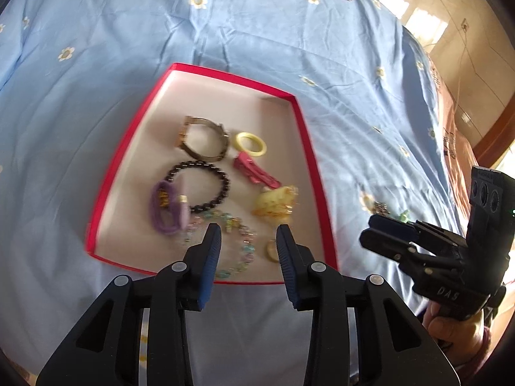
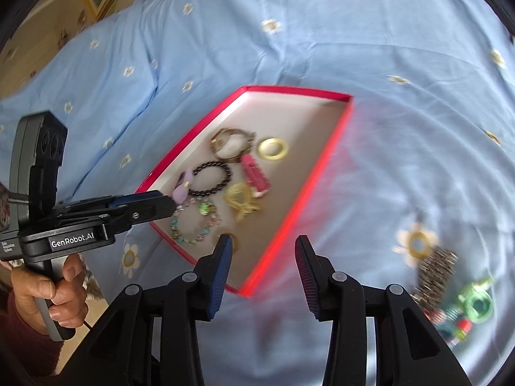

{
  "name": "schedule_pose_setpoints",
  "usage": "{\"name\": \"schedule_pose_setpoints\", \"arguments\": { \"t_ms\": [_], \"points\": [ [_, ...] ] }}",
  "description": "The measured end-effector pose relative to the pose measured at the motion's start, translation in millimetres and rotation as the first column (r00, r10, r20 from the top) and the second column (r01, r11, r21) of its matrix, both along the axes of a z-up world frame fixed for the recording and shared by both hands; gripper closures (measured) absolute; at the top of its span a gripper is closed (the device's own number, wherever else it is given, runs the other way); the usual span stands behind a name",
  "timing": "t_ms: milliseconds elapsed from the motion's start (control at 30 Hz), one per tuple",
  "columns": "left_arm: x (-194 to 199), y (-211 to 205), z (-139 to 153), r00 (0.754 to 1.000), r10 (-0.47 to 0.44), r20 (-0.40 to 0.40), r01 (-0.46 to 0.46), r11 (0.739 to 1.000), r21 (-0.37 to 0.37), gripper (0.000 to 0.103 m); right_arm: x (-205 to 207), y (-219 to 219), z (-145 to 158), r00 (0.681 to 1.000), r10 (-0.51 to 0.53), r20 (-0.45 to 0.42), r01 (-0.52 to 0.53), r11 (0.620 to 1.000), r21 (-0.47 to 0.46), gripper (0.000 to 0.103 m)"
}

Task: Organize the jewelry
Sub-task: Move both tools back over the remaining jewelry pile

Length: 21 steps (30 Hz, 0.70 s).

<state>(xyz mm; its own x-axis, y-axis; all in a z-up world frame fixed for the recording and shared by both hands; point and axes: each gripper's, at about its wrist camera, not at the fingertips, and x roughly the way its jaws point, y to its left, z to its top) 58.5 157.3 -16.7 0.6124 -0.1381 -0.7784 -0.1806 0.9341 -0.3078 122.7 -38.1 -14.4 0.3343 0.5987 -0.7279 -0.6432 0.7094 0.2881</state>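
A: Where did the jewelry sit at that point?

B: Most of it lay in the red tray (image 1: 305, 148) on the blue sheet (image 1: 225, 32): a watch (image 1: 201, 141), a yellow ring (image 1: 250, 144), a pink clip (image 1: 256, 170), a black bracelet (image 1: 206, 186), a purple band (image 1: 167, 209), a yellow piece (image 1: 276, 206), a pastel bead bracelet (image 2: 193, 225) and a small gold ring (image 1: 272, 251) near the front wall.

A: And outside the tray?

B: A few pieces lay well apart on the sheet: a gold ring (image 2: 418, 244), a dark beaded strap (image 2: 436, 276) and green bits (image 2: 476, 302). Those looked like what was left to move.

A: The tongs?

B: The left gripper (image 1: 248, 241) hung over the tray's near end, jaws apart, nothing between them. The right gripper (image 2: 264, 257) was also spread and empty, hovering over the tray's near corner.

A: Why there?

B: My guess: the right one sat nearer the loose pieces, so it was placed to fetch them, while the left waited by the tray, out of the way.

A: Any risk?

B: The strap looked floppy; a pinch at one end might let it swing or snag on the tray wall.
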Motion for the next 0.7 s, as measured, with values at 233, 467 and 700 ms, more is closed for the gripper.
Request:
{"name": "schedule_pose_setpoints", "arguments": {
  "t_ms": [233, 467, 700],
  "points": [
    [7, -30, 4, 0.998, -0.065, 0.0, 0.065, 0.998, -0.004, 0.066, 4, -57, 3, 0.993, -0.121, -0.008, 0.122, 0.992, 0.025, 0.06],
    [16, -58, 6, 0.992, -0.128, -0.004, 0.128, 0.992, -0.004, 0.062, 3, -114, 2, 0.97, -0.243, -0.015, 0.243, 0.969, 0.044, 0.06],
    [24, -88, 3, 0.981, -0.19, -0.02, 0.19, 0.982, -0.007, 0.062, 2, -155, -3, 0.943, -0.331, -0.029, 0.332, 0.942, 0.05, 0.058]
  ]
}}
